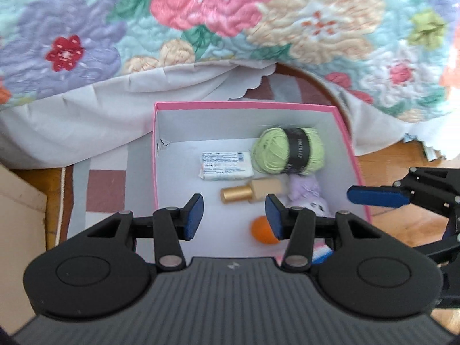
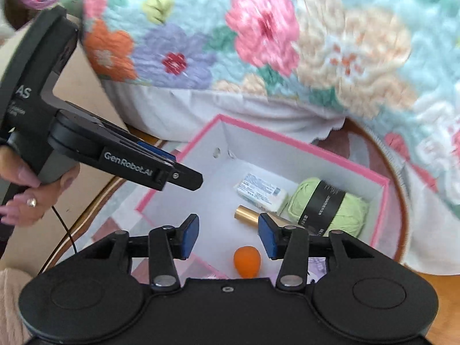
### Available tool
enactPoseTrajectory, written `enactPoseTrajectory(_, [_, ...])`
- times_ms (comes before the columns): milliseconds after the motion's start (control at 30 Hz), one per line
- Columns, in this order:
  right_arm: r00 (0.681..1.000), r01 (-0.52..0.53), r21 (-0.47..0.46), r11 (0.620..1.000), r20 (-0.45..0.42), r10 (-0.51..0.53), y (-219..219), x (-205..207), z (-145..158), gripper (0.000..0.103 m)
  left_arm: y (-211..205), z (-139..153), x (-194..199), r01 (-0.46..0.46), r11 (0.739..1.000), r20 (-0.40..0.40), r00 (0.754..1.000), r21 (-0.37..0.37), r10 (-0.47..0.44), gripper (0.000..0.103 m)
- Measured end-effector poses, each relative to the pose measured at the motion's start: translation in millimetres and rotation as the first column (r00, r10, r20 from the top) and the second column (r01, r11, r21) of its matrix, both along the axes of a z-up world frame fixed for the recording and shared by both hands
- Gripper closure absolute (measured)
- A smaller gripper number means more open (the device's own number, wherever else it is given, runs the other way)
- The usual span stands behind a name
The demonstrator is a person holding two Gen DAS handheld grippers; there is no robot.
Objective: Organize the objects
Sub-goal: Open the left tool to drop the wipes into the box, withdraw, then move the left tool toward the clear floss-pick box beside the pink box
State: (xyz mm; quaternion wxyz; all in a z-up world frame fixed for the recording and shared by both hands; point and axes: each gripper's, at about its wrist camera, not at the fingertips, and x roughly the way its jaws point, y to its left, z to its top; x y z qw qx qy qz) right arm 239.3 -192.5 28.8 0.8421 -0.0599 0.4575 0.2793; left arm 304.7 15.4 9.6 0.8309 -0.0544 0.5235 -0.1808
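A: Where do the hands stand?

B: Both hang above the pink-rimmed box (image 1: 349,143), pointing steeply down into it. The left gripper (image 1: 234,215) has its jaws parted with nothing between the pads; the right gripper (image 2: 228,235) likewise, released and empty.

A: And the goods?

B: All inside the box. The green yarn ball (image 1: 287,151) sits in the far right corner, its black band around the middle. The wrapped soap bar (image 1: 227,165) lies just left of it, by the far wall. The gold-capped bottle (image 1: 253,192) lies on its side nearer the middle, long axis running left to right, cap pointing left. An orange ball (image 2: 247,261) rests toward the near edge, and a lilac soft toy (image 1: 309,198) is against the right wall, touching the bottle's end.

A: Which hand for the next pick?

B: I judge nothing inside needs moving. If the bottle were wanted, it lies across the left gripper's line, just ahead of its fingertips, so those jaws would need turning to close across its width. The orange ball lies nearest the right gripper, below and between its pads.
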Motion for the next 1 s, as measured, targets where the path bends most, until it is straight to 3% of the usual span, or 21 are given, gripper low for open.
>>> enactPoseTrajectory(233, [0.996,-0.034,-0.041,0.999,0.086,0.037,-3.0,-46.2,40.7,0.05,12.9,44.0,-51.0,0.002,1.0,0.053,0.999,-0.02,-0.001,0.057])
enactPoseTrajectory(467, [0.993,-0.05,-0.027,0.998,0.108,0.053,0.3,-89.4,58.5,0.042,25.9,59.1,-97.2,0.007,0.999,0.072,0.997,-0.039,-0.004,0.057])
enactPoseTrajectory(733, [0.995,-0.062,-0.043,0.997,0.082,0.065,-8.1,-125.2,62.9,0.035,36.4,55.2,-137.4,0.034,0.999,0.054,0.998,-0.039,-0.032,0.056])
enactPoseTrajectory(1000, [1.0,-0.026,-0.007,1.0,0.014,0.026,-13.4,-137.6,33.9,0.03,36.8,21.5,-143.7,0.032,0.996,0.017,0.999,-0.082,-0.031,0.056])
